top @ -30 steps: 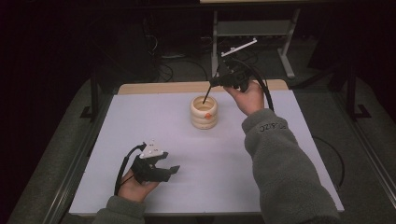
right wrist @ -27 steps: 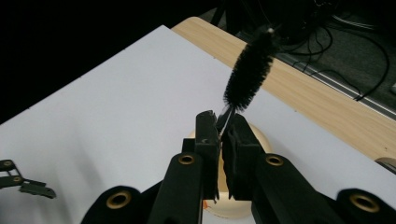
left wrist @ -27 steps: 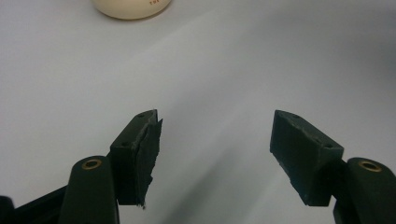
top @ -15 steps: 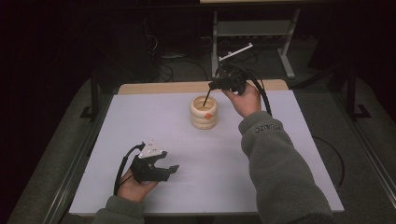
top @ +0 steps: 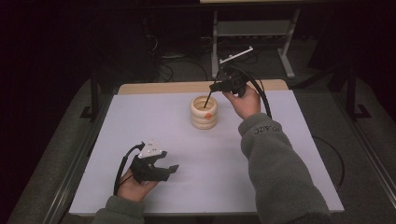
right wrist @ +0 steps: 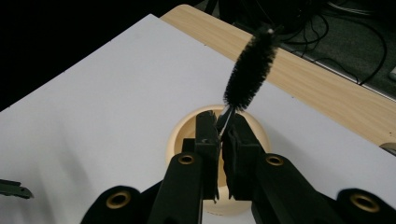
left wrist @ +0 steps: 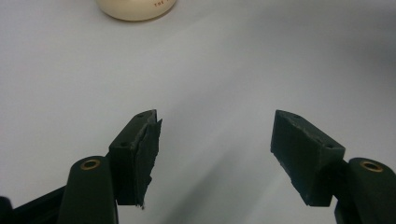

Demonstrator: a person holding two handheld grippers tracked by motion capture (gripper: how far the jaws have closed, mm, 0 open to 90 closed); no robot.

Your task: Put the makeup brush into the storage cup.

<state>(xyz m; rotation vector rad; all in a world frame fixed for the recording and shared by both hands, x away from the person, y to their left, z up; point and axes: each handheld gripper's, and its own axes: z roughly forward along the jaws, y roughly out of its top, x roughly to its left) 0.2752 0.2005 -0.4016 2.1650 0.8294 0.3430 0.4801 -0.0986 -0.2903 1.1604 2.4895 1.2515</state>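
A cream ribbed cup (top: 201, 121) stands at the far middle of the white table top (top: 280, 140), with a small orange mark (top: 207, 115) on its side. My right gripper (top: 215, 87) hovers just beyond and above it, shut on the wire stem of a black bottle brush (top: 208, 97). In the right gripper view the bristles (right wrist: 251, 70) stick out past the shut jaws (right wrist: 220, 119), over the cup's mouth (right wrist: 187, 135). I cannot tell whether the tip is inside. My left gripper (top: 169, 170) rests low at the near left, open and holding nothing (left wrist: 215, 135); the cup's base (left wrist: 135, 7) lies far ahead.
A strip of bare wood (top: 163, 87) runs along the table's far edge. Behind it are a metal stand (top: 252, 32) and loose cables (top: 173, 70) on a dark floor. The right forearm in a grey sleeve (top: 275, 163) crosses the right half of the table.
My right gripper has dipped slightly toward the cup, bringing the brush lower. The left gripper has stayed where it was.
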